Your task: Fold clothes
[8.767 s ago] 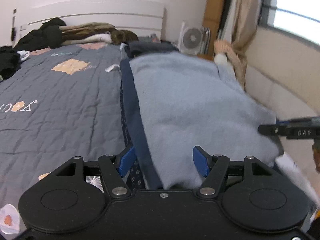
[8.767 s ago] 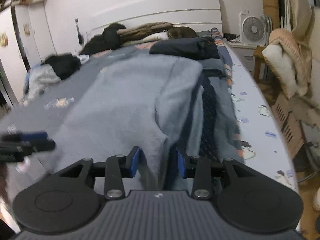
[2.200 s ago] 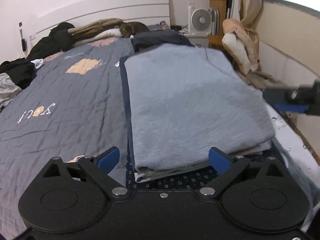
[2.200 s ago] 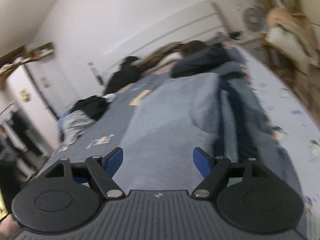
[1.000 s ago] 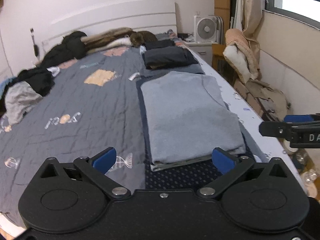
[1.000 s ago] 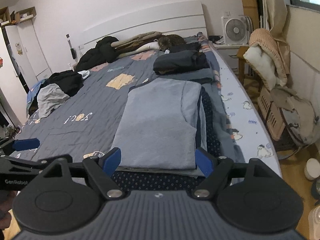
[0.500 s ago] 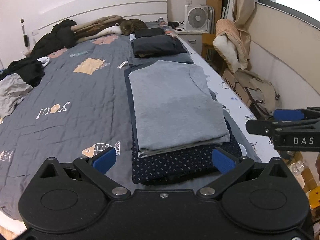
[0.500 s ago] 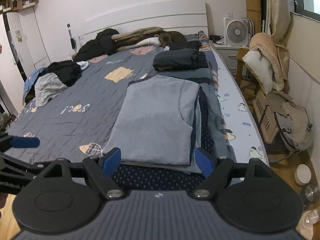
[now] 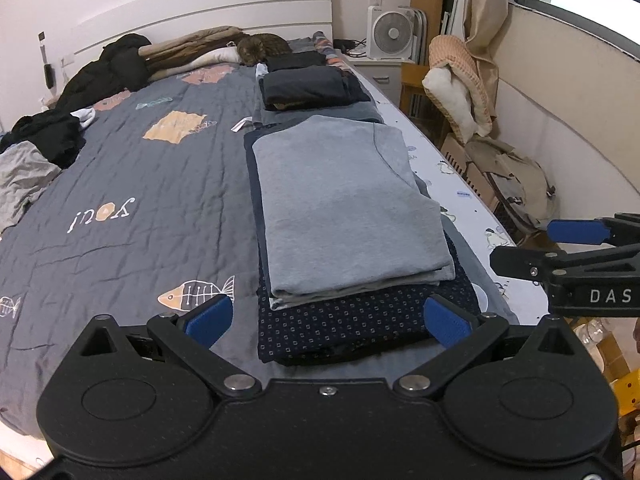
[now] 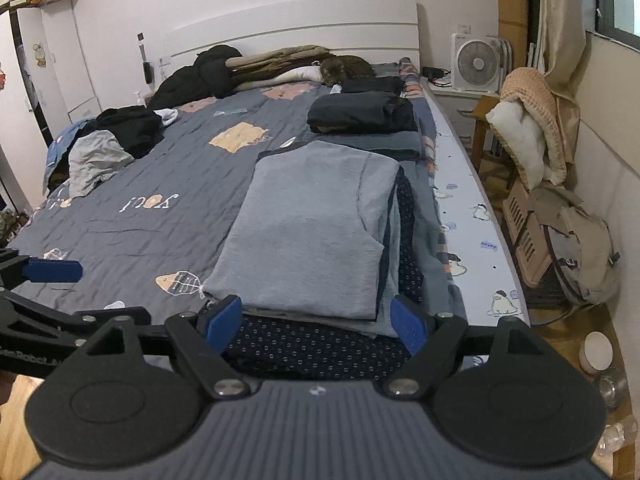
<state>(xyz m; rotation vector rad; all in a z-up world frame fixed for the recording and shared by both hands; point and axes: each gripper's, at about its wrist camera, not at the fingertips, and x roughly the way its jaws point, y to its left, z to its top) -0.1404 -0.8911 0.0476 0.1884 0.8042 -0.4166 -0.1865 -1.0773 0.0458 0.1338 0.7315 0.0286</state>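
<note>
While both tools gape empty, grey sweater (image 9: 344, 204) folded flat, atop dotted navy garment (image 9: 360, 326).

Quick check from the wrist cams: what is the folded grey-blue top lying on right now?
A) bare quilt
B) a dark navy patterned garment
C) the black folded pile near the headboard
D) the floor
B: the grey-blue top sits squarely on the dark navy patterned garment, whose dotted edge sticks out beneath its near side; both grippers are open and clear of it.
</note>
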